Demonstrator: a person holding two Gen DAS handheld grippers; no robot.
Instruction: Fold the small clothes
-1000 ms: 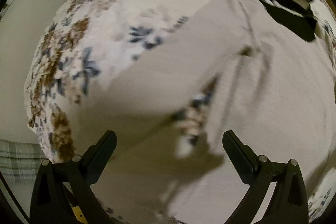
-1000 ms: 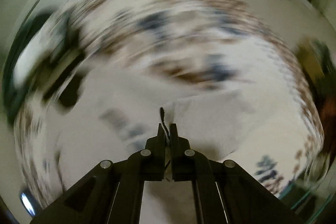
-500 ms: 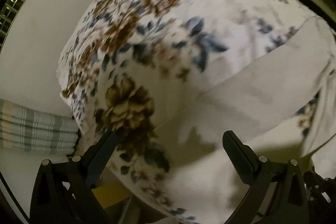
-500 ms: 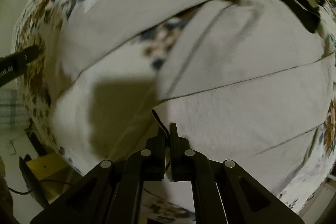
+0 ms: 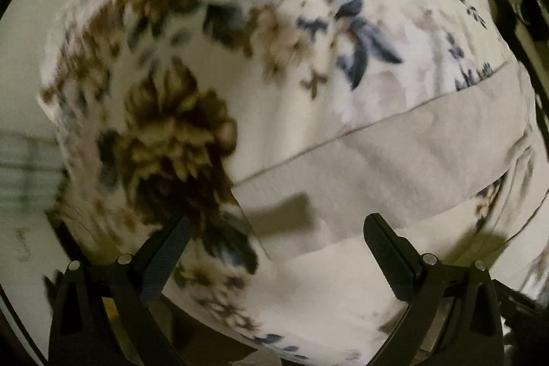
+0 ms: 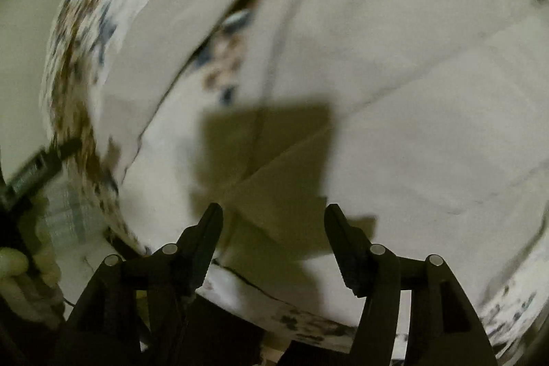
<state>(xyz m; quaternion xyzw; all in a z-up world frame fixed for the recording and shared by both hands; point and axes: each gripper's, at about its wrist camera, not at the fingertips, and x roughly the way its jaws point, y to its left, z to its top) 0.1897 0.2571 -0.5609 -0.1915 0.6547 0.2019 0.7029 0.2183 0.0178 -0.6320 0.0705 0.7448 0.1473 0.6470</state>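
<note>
I judge beige garment (image 6: 394,126) on floral blanket (image 5: 212,84) light, limp; pinch at fold edge. Left gripper (image 5: 274,249), right gripper (image 6: 272,228) gape wide, empty.

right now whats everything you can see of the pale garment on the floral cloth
The pale garment is plain off-white soft fabric, lying flat on the floral cloth with layers folded over, showing straight edges and creases. One sleeve-like band runs diagonally. Gripper shadows fall on it. The left gripper and right gripper hover open; neither grips it.

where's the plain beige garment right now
In the left wrist view, the beige garment lies at lower right on the floral cover, ahead of the open left gripper.
</note>
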